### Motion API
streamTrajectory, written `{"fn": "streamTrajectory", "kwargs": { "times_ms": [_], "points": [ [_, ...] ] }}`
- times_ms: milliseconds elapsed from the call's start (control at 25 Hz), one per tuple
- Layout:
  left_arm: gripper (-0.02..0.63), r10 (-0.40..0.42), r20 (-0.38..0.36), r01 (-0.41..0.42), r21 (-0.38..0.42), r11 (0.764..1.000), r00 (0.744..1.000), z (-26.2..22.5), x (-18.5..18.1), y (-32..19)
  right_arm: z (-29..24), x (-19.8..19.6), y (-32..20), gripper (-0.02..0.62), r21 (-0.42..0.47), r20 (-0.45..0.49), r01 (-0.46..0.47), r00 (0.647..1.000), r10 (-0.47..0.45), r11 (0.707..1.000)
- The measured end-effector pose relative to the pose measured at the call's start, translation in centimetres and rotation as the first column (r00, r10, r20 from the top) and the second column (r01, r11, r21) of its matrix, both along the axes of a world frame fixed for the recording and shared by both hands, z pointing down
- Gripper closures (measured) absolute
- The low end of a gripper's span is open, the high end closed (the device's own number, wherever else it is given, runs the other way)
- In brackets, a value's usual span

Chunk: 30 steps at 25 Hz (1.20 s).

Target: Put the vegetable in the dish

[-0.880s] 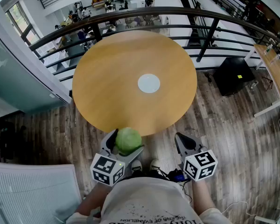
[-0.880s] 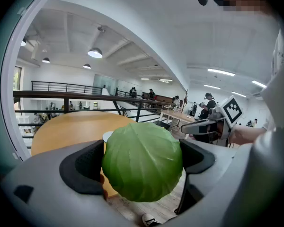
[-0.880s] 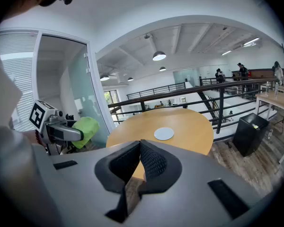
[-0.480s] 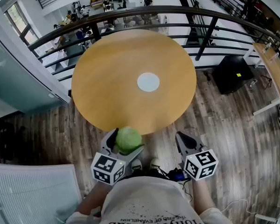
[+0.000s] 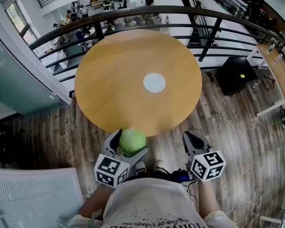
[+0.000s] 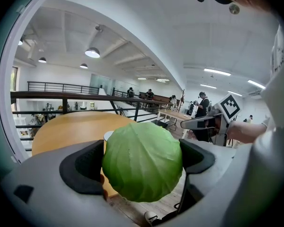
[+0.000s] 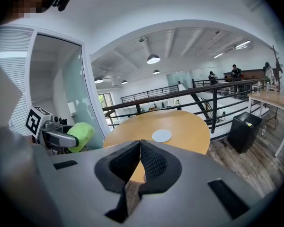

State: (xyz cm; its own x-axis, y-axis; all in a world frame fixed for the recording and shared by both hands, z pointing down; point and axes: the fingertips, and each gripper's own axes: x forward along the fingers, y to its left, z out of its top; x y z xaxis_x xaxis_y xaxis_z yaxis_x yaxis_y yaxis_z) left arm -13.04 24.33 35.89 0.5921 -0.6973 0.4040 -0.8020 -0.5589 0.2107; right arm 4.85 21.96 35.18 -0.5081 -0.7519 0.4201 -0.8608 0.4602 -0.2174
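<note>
A round green cabbage (image 5: 132,141) (image 6: 142,167) sits between the jaws of my left gripper (image 5: 131,143) (image 6: 141,162), whose pads press on both its sides. It hangs over the floor just short of the round wooden table's (image 5: 114,94) near edge. A small white dish (image 5: 154,82) (image 7: 161,135) lies near the middle of that table. My right gripper (image 5: 194,140) (image 7: 140,161) is held beside the left one, jaw tips touching, with nothing in it. The cabbage (image 7: 80,135) also shows at the left of the right gripper view.
A black railing (image 5: 133,14) curves behind the table over a lower floor. A black box (image 5: 238,76) stands on the wooden floor at the right, beside a long desk (image 5: 280,70). A glass partition (image 5: 19,75) runs along the left. The person's shoes (image 5: 157,166) are below the grippers.
Both grippers and the cabbage have hardly moved. The view has shifted a little, so the table and dish sit slightly further right.
</note>
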Motion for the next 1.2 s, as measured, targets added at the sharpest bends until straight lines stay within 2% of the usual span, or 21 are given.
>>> {"fn": "streamTrajectory", "kwargs": {
  "times_ms": [240,640,920,1200],
  "points": [
    [0.118,0.027,-0.006,-0.027,0.013,1.000,1.000,-0.1,-1.9,0.6,-0.4,-1.6,0.8,0.571,0.017,-0.012,-0.027,1.000,0.027,0.999],
    [0.118,0.051,-0.020,-0.051,0.009,0.999,0.999,0.1,-2.3,-1.1,0.5,-1.8,0.2,0.569,0.001,-0.013,-0.050,0.999,0.050,0.999],
    [0.118,0.036,-0.012,-0.036,0.003,0.999,0.999,0.6,-0.8,-4.9,1.0,-0.4,-4.4,0.569,0.003,0.003,-0.038,0.999,0.038,0.999],
    [0.118,0.011,-0.023,-0.011,-0.014,1.000,1.000,0.5,1.1,-11.1,1.2,1.9,-11.1,0.571,-0.006,0.017,-0.022,1.000,0.022,1.000]
  ]
}}
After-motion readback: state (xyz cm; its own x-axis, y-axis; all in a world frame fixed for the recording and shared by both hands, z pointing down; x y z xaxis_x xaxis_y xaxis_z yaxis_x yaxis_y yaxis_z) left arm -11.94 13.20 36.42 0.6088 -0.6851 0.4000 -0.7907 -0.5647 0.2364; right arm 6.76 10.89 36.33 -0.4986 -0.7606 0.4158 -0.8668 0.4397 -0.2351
